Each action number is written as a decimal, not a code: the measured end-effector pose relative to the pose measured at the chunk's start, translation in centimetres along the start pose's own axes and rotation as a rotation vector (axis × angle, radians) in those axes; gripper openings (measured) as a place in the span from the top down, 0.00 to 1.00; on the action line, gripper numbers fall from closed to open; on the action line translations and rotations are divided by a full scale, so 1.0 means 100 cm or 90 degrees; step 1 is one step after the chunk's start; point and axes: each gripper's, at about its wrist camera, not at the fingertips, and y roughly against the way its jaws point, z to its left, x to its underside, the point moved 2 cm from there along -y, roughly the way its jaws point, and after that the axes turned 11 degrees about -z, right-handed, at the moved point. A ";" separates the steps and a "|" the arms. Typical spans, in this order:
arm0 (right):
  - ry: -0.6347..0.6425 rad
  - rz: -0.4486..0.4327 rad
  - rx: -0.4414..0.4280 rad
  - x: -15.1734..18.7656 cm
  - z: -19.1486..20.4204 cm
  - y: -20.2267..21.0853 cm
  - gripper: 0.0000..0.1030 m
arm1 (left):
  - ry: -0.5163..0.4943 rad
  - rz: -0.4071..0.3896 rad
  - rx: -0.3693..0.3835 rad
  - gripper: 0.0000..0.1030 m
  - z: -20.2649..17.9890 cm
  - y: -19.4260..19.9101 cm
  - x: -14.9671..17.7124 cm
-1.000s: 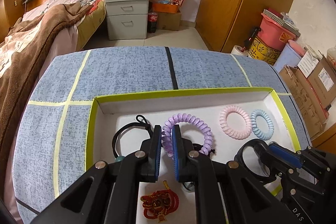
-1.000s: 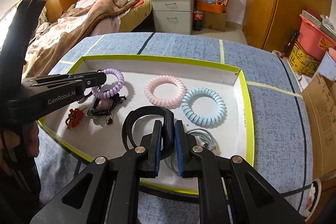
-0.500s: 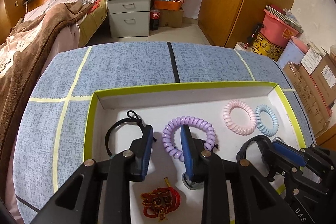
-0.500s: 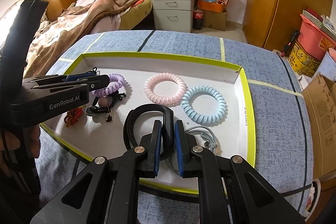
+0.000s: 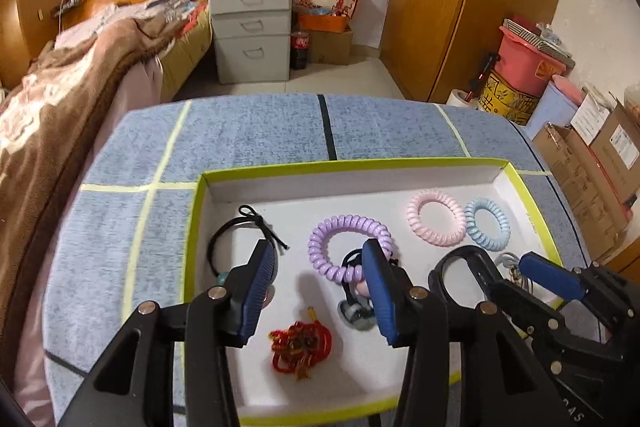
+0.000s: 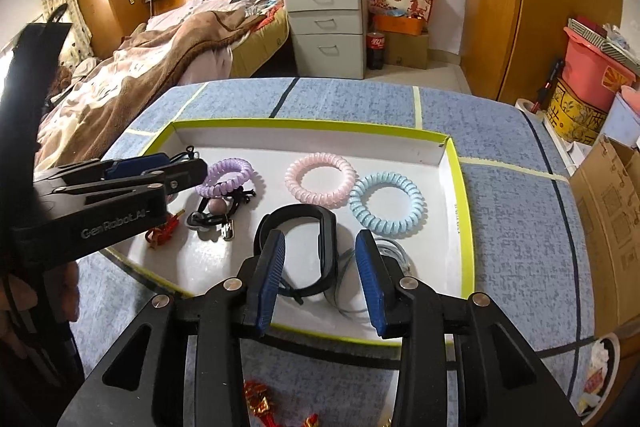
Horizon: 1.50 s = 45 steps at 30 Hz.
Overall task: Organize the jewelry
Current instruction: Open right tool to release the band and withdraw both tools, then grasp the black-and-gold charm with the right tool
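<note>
- Left gripper (image 5: pixel 318 267): jaws spread wide, just been opening; nothing gripped. Purple coil tie (image 5: pixel 349 247) is seen lying flat on the tray floor between the fingers, untouched by the pads.
- Right gripper (image 6: pixel 320 263): jaws parted, just been opening; black band (image 6: pixel 298 223) is left lying loose between them, nothing clamped.
- Tray (image 6: pixel 312 125), white with a lime rim, is set on the blue table (image 6: pixel 500 187).
- Pink coil tie (image 6: pixel 320 179) and blue coil tie (image 6: pixel 386 203) are laid touching, right of the purple one.
- Red knot charm (image 5: pixel 301 345) is seen near the tray's front edge.
</note>
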 end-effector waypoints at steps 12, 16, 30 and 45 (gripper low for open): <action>-0.011 -0.037 0.005 0.008 -0.002 0.036 0.63 | 0.005 -0.030 0.017 0.52 -0.009 0.049 0.015; -0.021 -0.050 0.006 0.012 -0.004 0.049 0.63 | 0.002 -0.033 0.012 0.51 -0.012 0.064 0.027; -0.035 -0.064 0.014 0.042 -0.021 0.084 0.62 | 0.000 -0.056 0.018 0.48 -0.024 0.105 0.061; -0.036 0.008 0.025 0.081 -0.041 0.073 0.37 | 0.054 -0.009 0.075 0.45 -0.028 0.106 0.100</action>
